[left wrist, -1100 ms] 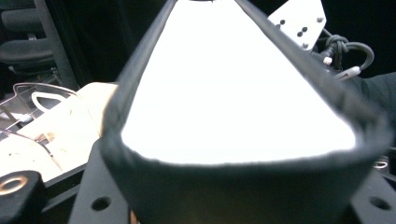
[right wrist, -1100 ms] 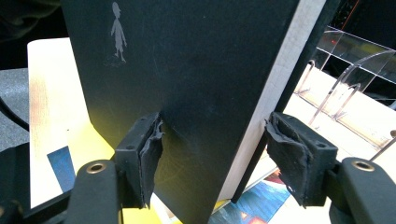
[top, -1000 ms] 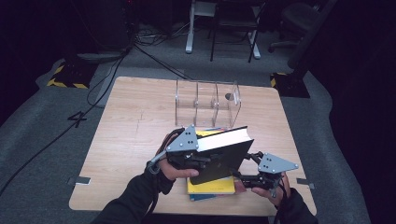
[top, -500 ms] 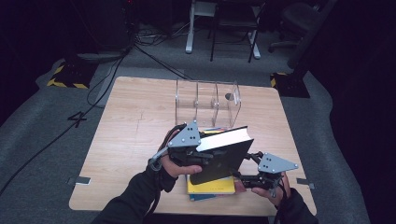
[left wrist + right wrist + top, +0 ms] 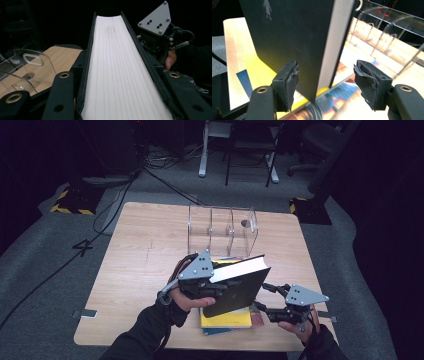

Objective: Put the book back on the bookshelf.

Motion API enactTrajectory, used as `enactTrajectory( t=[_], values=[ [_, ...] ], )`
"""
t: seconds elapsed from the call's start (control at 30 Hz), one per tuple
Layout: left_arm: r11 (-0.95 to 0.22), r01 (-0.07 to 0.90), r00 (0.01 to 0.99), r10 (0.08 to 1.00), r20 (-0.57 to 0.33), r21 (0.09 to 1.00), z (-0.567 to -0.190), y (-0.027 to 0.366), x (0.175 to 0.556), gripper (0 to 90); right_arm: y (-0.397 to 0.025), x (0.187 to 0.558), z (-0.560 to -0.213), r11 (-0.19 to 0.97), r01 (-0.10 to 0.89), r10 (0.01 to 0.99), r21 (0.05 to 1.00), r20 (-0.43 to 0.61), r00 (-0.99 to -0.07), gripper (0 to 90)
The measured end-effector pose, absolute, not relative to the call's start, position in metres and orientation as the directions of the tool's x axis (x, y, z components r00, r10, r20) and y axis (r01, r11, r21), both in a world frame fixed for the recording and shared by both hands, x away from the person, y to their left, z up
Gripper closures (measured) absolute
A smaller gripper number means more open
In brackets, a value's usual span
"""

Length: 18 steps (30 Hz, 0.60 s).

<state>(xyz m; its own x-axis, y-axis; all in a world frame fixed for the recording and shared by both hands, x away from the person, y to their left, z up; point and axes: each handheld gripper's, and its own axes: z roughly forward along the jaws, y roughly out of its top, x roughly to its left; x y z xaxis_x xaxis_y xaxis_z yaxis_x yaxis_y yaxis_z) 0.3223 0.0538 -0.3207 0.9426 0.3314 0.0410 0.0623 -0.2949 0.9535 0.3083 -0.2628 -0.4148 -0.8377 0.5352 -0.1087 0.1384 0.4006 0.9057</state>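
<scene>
A black hardcover book [image 5: 237, 287] is held tilted above a stack of books, whose top one is yellow [image 5: 227, 318]. My left gripper [image 5: 212, 285] is shut on the black book. In the left gripper view the white page edge [image 5: 115, 70] runs between the two jaws of that gripper [image 5: 117, 57], which press on both covers. My right gripper [image 5: 267, 302] sits at the book's lower right corner. In the right gripper view it [image 5: 329, 86] stands open, its jaws on either side of the book's bottom corner [image 5: 312, 75], with a wide gap on the right side.
A clear acrylic rack [image 5: 222, 230] with dividers stands behind the books at the table's middle back. The wooden table [image 5: 145, 255] has bare room to the left. Coloured books [image 5: 342, 100] lie under the yellow one near the front edge.
The black book has tipped up a little in the left gripper. The right gripper has stayed by the book's lower corner.
</scene>
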Motion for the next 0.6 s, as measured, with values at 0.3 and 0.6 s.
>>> enactTrajectory(
  t=[0.3, 0.6],
  values=[
    [-0.294, 0.073, 0.921, 0.386, 0.048, 0.953, -0.316, 0.059, 0.33, 51.9, -0.277, 0.315, -0.423, 0.4, 0.201, 0.573, 0.894, -0.073, -0.816, 36.2],
    [-0.302, 0.077, 0.867, 0.491, 0.086, 0.95, -0.311, 0.074, 0.352, 52.1, -0.28, 0.318, -0.427, 0.399, 0.22, 0.585, 0.89, -0.062, -0.809, 36.8]
  ],
)
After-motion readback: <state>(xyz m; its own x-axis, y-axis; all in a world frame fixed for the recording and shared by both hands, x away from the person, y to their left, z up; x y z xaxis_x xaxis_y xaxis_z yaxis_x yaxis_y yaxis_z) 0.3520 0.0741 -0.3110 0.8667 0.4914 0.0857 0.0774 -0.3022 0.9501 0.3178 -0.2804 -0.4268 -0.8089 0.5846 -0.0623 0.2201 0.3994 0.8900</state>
